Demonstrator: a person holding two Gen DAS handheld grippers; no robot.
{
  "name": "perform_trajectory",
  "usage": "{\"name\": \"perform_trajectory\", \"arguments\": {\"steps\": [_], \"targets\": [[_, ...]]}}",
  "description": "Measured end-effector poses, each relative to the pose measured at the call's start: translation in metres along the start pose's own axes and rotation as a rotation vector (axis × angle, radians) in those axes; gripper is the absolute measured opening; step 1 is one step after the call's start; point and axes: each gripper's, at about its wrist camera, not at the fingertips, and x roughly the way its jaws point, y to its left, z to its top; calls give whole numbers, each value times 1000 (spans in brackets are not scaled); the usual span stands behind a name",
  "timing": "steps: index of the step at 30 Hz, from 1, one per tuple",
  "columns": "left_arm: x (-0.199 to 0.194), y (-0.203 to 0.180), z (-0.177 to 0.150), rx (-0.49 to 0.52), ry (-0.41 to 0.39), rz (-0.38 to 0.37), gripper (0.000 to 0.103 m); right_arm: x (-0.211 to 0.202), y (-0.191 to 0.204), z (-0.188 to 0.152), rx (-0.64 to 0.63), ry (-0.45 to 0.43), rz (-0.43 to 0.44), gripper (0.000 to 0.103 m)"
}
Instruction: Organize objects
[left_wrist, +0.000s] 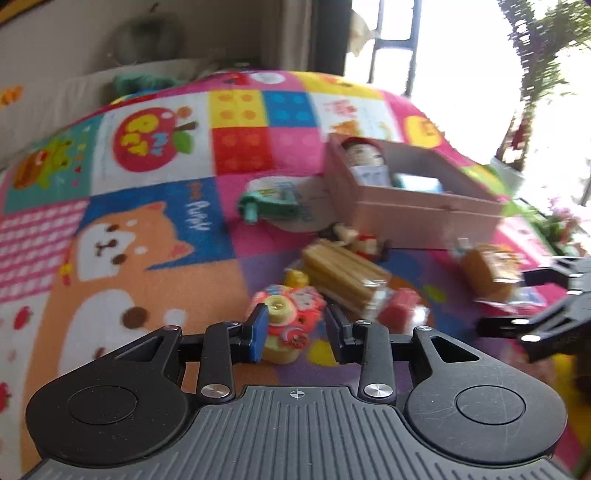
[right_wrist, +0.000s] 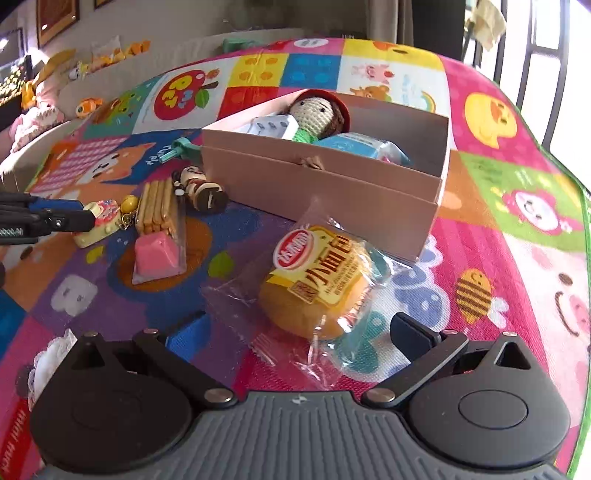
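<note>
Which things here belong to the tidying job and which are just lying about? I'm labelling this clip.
Job: pink box; cake charm between left gripper fingers; bread bun before open right gripper; biscuit-stick pack; wooden doll.

Lying about: patchwork mat; potted plant.

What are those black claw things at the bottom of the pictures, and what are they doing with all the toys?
They are grabbers that a person holds, one in each hand, each carrying a camera. One picture looks along the left gripper, whose fingers sit open around a colourful cake-shaped toy lying on the play mat. The other looks along the right gripper, open wide by a wrapped bun. Neither holds anything yet. Behind stands a cardboard box with a knitted doll inside.
</note>
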Motion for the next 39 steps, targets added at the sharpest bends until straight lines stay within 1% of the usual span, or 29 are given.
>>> {"name": "perform_trajectory", "arguments": {"steps": [2,3,5,7,8,9,10,12,14,16,17,19,20,22,24,30,33,34,36,37,39], "targets": [[-7,-8,2,2,-16,-72,37,1,-1,1,7,-2,4,103],[-7,-14,5,-8,-7,-93,37,1,-1,1,10,-2,4,103],[1,-23,8,-81,28,-105,37,1,0,1,12,-4,1,103],[15,-32,9,-164,97,-115,37,-1,-2,0,23,-8,-4,103],[22,-35,9,-195,114,-111,37,-2,-5,-1,45,-14,-12,103],[26,-36,11,-225,114,-86,37,-4,-9,-1,73,-24,-14,103],[30,-37,13,-265,104,-47,37,-5,-15,-1,108,-31,-9,103],[35,-38,19,-336,66,-5,37,-7,-25,-2,166,-47,-3,103],[44,-40,27,-355,53,46,37,-9,-28,-4,186,-56,0,103],[54,-45,31,-348,62,92,38,-9,-28,-4,188,-60,-4,103],[60,-47,34,-333,67,115,41,-9,-27,-4,186,-60,-6,103],[73,-51,38,-284,83,175,52,-9,-26,-5,183,-60,-10,103],[78,-52,37,-266,83,200,54,-9,-26,-5,182,-60,-11,103],[85,-55,37,-207,62,235,59,-9,-26,-5,184,-61,-11,103],[89,-55,37,-174,56,247,61,-9,-26,-5,190,-63,-11,103],[92,-54,40,-157,79,247,61,-7,-20,-6,176,-57,-33,103],[88,-55,37,-140,77,233,58,-8,-18,-8,173,-58,-43,103],[84,-56,34,-133,83,218,57,-8,-19,-9,179,-61,-41,103],[72,-58,27,-113,105,174,48,-11,-23,-11,208,-73,-26,103],[65,-60,22,-100,117,143,47,-12,-26,-12,222,-76,-15,103],[49,-66,9,-31,138,113,45,-13,-28,-12,234,-77,2,103]]}}
